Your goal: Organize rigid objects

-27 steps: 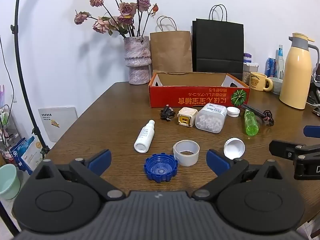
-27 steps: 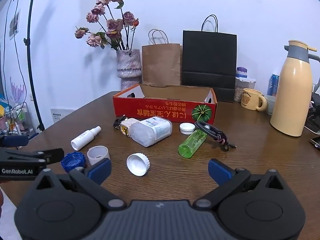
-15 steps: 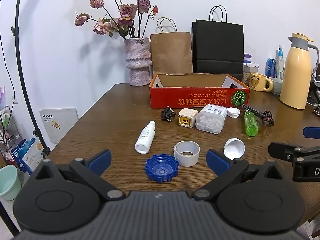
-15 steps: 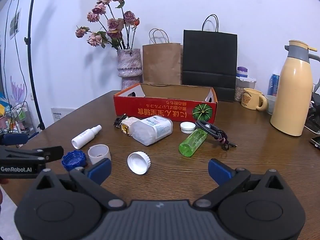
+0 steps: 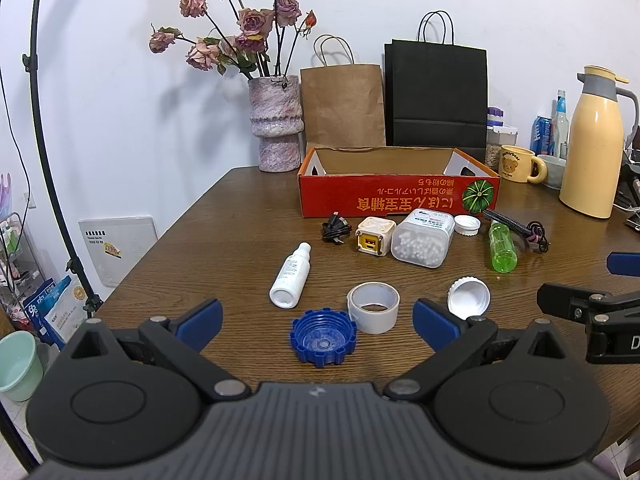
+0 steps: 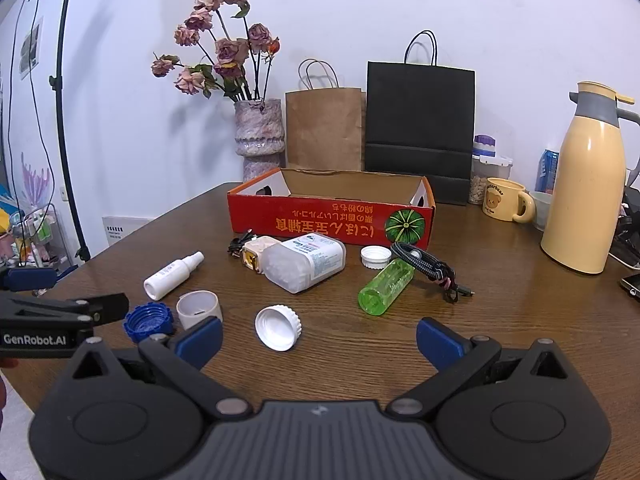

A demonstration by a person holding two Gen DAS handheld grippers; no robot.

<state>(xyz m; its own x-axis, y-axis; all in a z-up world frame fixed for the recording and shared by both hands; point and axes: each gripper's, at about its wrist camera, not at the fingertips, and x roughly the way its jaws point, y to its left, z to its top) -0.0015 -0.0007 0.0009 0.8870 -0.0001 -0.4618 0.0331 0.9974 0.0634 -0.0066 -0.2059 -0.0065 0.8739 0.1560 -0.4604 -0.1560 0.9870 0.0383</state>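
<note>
Before me on the table [image 5: 224,216]: blue cap [image 5: 323,337], tape roll [image 5: 373,306], white bottle [image 5: 291,275] lying flat; green bottle [image 5: 502,245] beyond; red box [image 5: 384,200] open.

The red box [image 5: 384,200] is hiding its inside behind its front wall, and the picture's edge is cutting off the right gripper [image 5: 600,308].

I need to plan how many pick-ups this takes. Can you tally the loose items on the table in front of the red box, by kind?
Bottles: 2, white spray bottle, green bottle
Caps: 3, blue, white, small white
Tape roll: 1
Cotton swab container: 1
Charger: 1
Cables: 2, black, braided
Total: 10
</note>
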